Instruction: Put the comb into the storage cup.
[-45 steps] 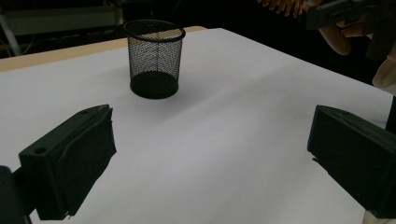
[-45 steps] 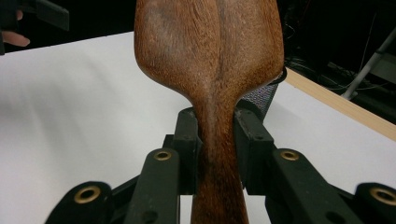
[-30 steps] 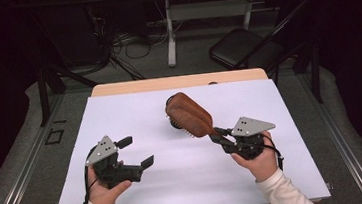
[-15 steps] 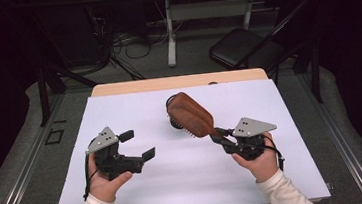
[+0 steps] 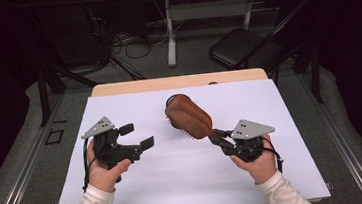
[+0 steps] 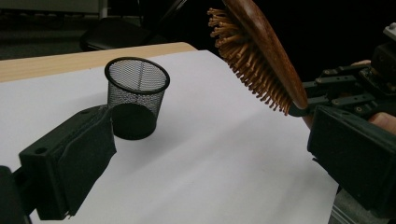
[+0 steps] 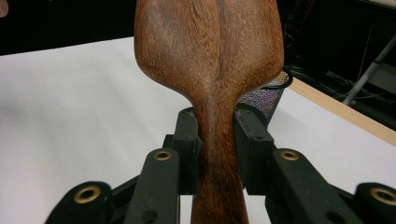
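While brush (image 5: pixel 189 116) hides it, cup (image 6: pixel 136 96) (mesh) seems upright.

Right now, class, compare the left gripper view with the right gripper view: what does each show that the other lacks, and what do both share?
Left gripper view alone: the hairbrush's bristles, the mesh cup's open rim and whole body, and the left claw standing open. Right gripper view alone: the right claw clamped on the hairbrush handle and the brush's smooth wooden back. Both share the hairbrush, the mesh cup and the white table cover.
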Action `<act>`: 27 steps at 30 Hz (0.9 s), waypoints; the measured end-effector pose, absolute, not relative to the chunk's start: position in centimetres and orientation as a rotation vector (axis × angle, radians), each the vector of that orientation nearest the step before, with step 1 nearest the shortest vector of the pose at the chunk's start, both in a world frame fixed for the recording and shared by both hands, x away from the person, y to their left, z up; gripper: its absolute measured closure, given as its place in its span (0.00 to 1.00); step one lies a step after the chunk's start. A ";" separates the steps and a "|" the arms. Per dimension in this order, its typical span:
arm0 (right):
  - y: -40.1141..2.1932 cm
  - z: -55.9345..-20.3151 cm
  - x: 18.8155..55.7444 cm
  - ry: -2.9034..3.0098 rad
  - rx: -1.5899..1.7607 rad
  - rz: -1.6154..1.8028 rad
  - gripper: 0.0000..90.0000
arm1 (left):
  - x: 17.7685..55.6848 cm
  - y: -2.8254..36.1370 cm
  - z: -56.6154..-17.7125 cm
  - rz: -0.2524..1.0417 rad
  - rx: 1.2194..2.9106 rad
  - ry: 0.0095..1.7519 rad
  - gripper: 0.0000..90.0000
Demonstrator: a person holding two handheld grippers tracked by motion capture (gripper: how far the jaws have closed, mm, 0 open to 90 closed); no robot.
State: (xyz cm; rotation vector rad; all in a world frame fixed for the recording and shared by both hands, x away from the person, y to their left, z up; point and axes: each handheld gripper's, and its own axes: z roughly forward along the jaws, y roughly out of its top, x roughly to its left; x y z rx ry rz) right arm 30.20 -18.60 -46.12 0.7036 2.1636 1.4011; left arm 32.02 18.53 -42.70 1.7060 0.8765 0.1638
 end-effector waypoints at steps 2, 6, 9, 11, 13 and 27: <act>-18.5 -46.2 30.2 2.164 0.704 1.404 0.80 | 32.2 18.5 -42.5 0.156 1.705 0.882 0.01; -18.3 -46.2 30.1 2.165 0.694 1.399 0.80 | 32.5 18.2 -42.2 0.136 1.712 0.886 0.01; -18.2 -46.3 30.0 2.166 0.688 1.396 0.80 | 32.8 17.9 -42.1 0.141 1.734 0.880 0.01; -18.1 -46.3 30.0 2.165 0.688 1.398 0.80 | 32.9 17.6 -42.0 0.129 1.742 0.878 0.01; -18.1 -46.3 29.9 2.163 0.684 1.399 0.80 | 33.1 17.4 -42.0 0.127 1.751 0.875 0.01; -18.1 -46.2 29.8 2.153 0.678 1.412 0.80 | 33.9 15.7 -41.4 0.092 1.771 0.857 0.01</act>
